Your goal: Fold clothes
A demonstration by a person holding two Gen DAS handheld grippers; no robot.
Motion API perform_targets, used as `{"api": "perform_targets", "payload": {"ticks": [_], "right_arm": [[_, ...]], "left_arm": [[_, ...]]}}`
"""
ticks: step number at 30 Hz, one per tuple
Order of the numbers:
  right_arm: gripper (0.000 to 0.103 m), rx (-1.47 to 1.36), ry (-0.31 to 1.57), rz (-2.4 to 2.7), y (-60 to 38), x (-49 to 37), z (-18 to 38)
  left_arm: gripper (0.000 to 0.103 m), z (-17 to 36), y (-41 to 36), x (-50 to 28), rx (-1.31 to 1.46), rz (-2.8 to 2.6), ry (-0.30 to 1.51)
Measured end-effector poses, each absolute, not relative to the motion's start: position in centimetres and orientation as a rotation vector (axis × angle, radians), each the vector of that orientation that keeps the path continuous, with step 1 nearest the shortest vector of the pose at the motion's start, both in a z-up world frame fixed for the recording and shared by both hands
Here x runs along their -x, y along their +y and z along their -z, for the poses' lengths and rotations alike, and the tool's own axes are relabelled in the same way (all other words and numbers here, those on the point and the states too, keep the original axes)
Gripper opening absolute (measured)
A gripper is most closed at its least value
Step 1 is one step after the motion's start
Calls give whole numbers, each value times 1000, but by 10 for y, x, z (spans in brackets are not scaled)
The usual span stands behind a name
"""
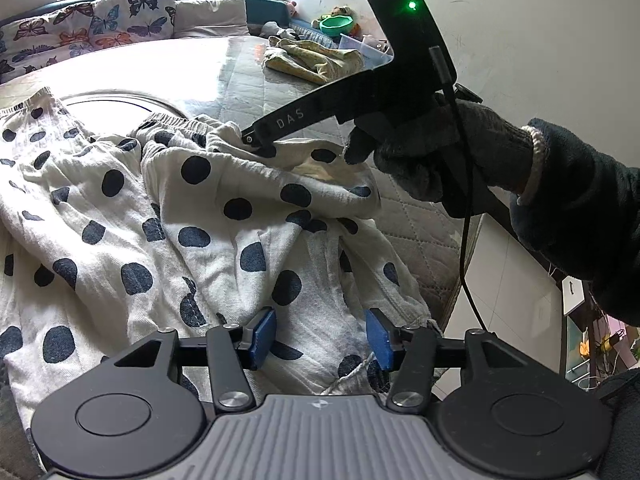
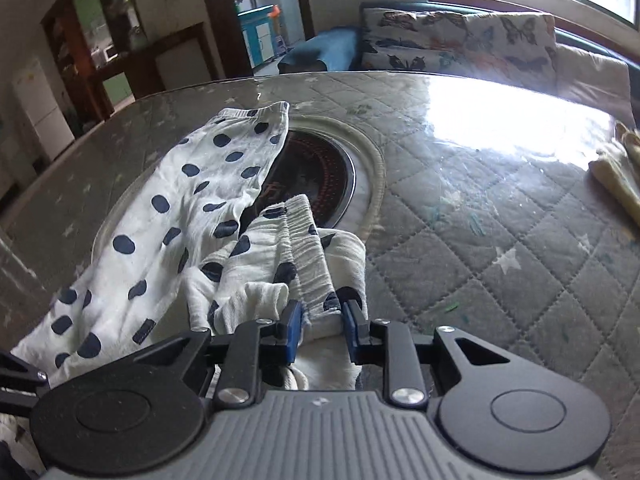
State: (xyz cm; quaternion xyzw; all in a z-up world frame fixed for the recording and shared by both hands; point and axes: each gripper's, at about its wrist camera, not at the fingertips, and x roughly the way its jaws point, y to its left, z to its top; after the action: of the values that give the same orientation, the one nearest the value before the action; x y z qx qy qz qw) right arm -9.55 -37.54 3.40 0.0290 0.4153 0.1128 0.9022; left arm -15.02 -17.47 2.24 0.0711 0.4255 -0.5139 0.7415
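White trousers with dark blue dots [image 1: 160, 216] lie crumpled on the quilted table [image 1: 416, 232]. My left gripper [image 1: 321, 334] is open, its blue pads either side of a fold near the trouser hem, just above the cloth. My right gripper [image 2: 320, 330] has its blue pads closed on the elastic waistband [image 2: 308, 256] of the trousers [image 2: 168, 216]. In the left wrist view the right gripper [image 1: 260, 142] reaches in from the right, held by a gloved hand, its tip pinching the waistband.
A round hotplate [image 2: 320, 176] is set into the table under a glass top, partly covered by a trouser leg. A folded yellow garment [image 1: 312, 60] lies at the far corner. Butterfly cushions [image 1: 92, 28] line the bench behind. The table edge [image 1: 460, 276] is close on the right.
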Motion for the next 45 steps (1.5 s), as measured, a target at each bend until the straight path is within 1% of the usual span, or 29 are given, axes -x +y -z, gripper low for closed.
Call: {"api": "perform_targets", "payload": {"ticks": [4, 8, 14, 17, 24, 26, 30, 37, 40, 43, 45], "right_arm": [[23, -51, 867, -239, -377, 93, -34], [17, 0, 860, -246, -373, 95, -37], [16, 187, 761, -163, -381, 97, -67], [16, 298, 742, -79, -398, 88, -76], [17, 435, 749, 138, -447, 63, -73], [20, 419, 779, 206, -463, 57, -63], [21, 335, 788, 275, -479, 58, -52], [21, 25, 831, 66, -473, 59, -38], [22, -8, 851, 65, -470, 45, -23], [23, -53, 845, 68, -475, 29, -23], [23, -34, 840, 76, -475, 20, -21]], "left_arm": [[57, -23, -176, 151, -161, 1130, 930], [58, -23, -175, 151, -163, 1132, 929], [59, -23, -174, 151, -164, 1136, 932], [61, -24, -173, 152, -163, 1137, 933], [64, -24, -173, 153, -164, 1141, 932], [65, -24, -173, 153, -167, 1142, 933], [65, -26, -174, 153, -177, 1137, 933], [67, -26, -177, 154, -194, 1136, 933], [68, -26, -179, 154, -200, 1137, 931], [68, -25, -179, 153, -196, 1143, 933], [69, -24, -178, 153, -193, 1149, 933]]}}
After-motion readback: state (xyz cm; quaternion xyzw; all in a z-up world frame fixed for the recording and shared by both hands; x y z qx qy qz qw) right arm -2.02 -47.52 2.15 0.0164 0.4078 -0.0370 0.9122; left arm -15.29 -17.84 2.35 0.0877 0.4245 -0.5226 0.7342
